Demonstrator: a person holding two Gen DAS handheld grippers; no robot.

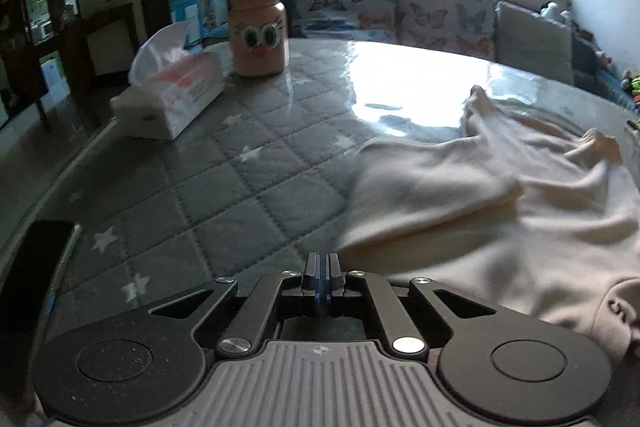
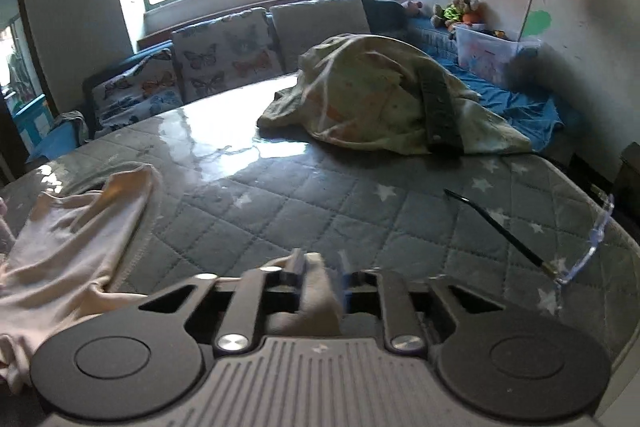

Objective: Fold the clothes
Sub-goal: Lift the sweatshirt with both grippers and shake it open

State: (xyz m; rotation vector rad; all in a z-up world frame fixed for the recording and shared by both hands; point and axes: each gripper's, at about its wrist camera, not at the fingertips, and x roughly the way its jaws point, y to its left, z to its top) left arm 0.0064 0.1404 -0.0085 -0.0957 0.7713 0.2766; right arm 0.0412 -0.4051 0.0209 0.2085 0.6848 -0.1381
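The cream garment [image 1: 500, 195] is spread on the quilted counter [image 1: 240, 187] with only one flap folded over, one edge being clamped in the right gripper [image 2: 320, 267], while the left gripper [image 1: 322, 267] jaws are pressed together, empty.

open quilted grey table cover [image 1: 248, 187] lay centre; pink owl-faced bottle [image 1: 258, 27] and white tissue pack [image 1: 172, 103] blocked far left, clear-framed glasses [image 2: 576, 239] near right.
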